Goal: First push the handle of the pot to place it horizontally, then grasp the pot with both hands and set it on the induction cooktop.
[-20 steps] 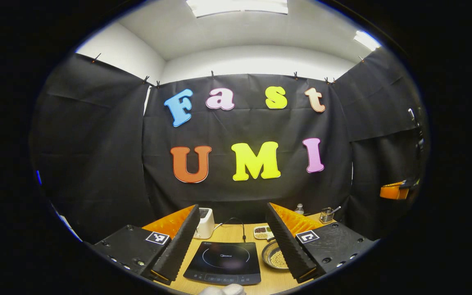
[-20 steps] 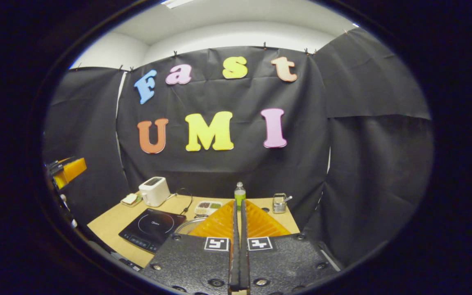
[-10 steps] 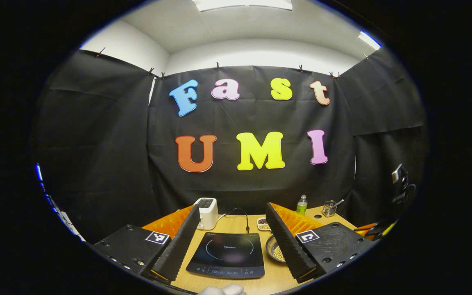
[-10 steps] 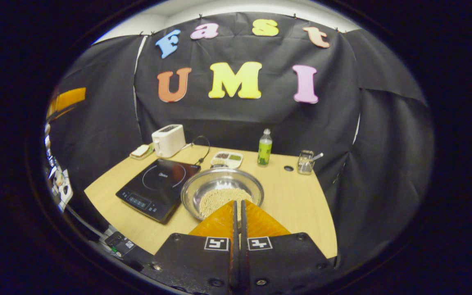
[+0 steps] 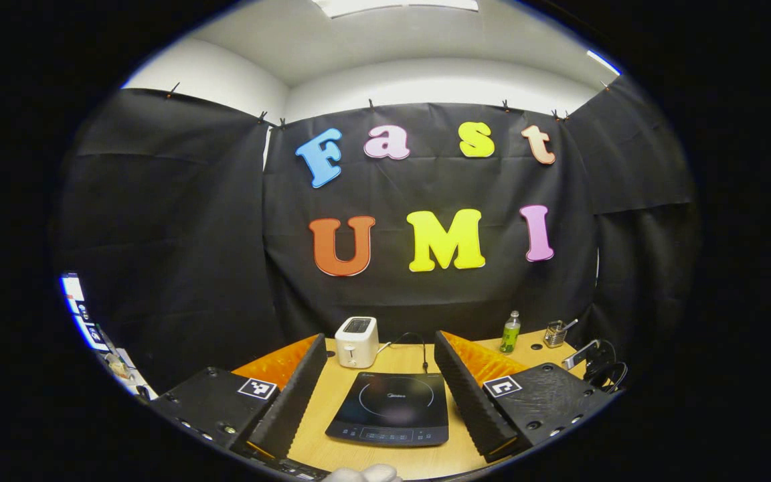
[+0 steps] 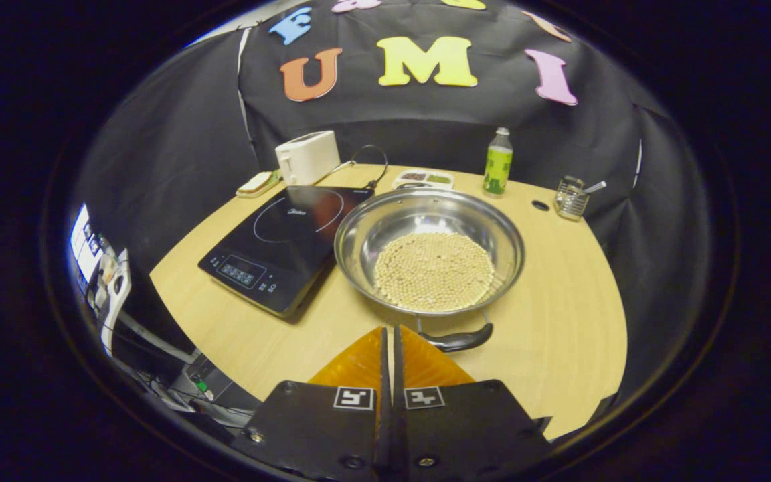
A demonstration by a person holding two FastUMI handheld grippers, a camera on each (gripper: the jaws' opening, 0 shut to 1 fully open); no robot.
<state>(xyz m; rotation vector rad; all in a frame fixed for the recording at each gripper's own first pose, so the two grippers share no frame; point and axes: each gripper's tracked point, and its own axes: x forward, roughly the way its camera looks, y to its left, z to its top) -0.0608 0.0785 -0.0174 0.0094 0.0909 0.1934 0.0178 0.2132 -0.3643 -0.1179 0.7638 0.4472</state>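
Black cloth is hanging around the booth behind a pale wooden table [image 6: 559, 294]. Sitting on that table in the right gripper view, the black induction cooktop [image 6: 285, 241] is lying at the left, and the steel pot [image 6: 429, 248], holding a bed of small pale beads, is resting just beside the cooktop's right edge. The pot's dark handle [image 6: 459, 340] is pointing toward the camera at the near side. Farther back, a white toaster [image 6: 306, 157] is standing at the left, a divided snack tray [image 6: 422, 178] is lying behind the pot, a green bottle [image 6: 496, 163] is standing upright, and a small wire holder [image 6: 571, 197] is sitting near the right edge.

The right gripper [image 6: 389, 335] is hovering above the near table edge, just short of the handle, its fingers pressed together on nothing. The left gripper [image 5: 379, 375] is hanging above the table with its fingers spread wide, framing the cooktop [image 5: 392, 408].
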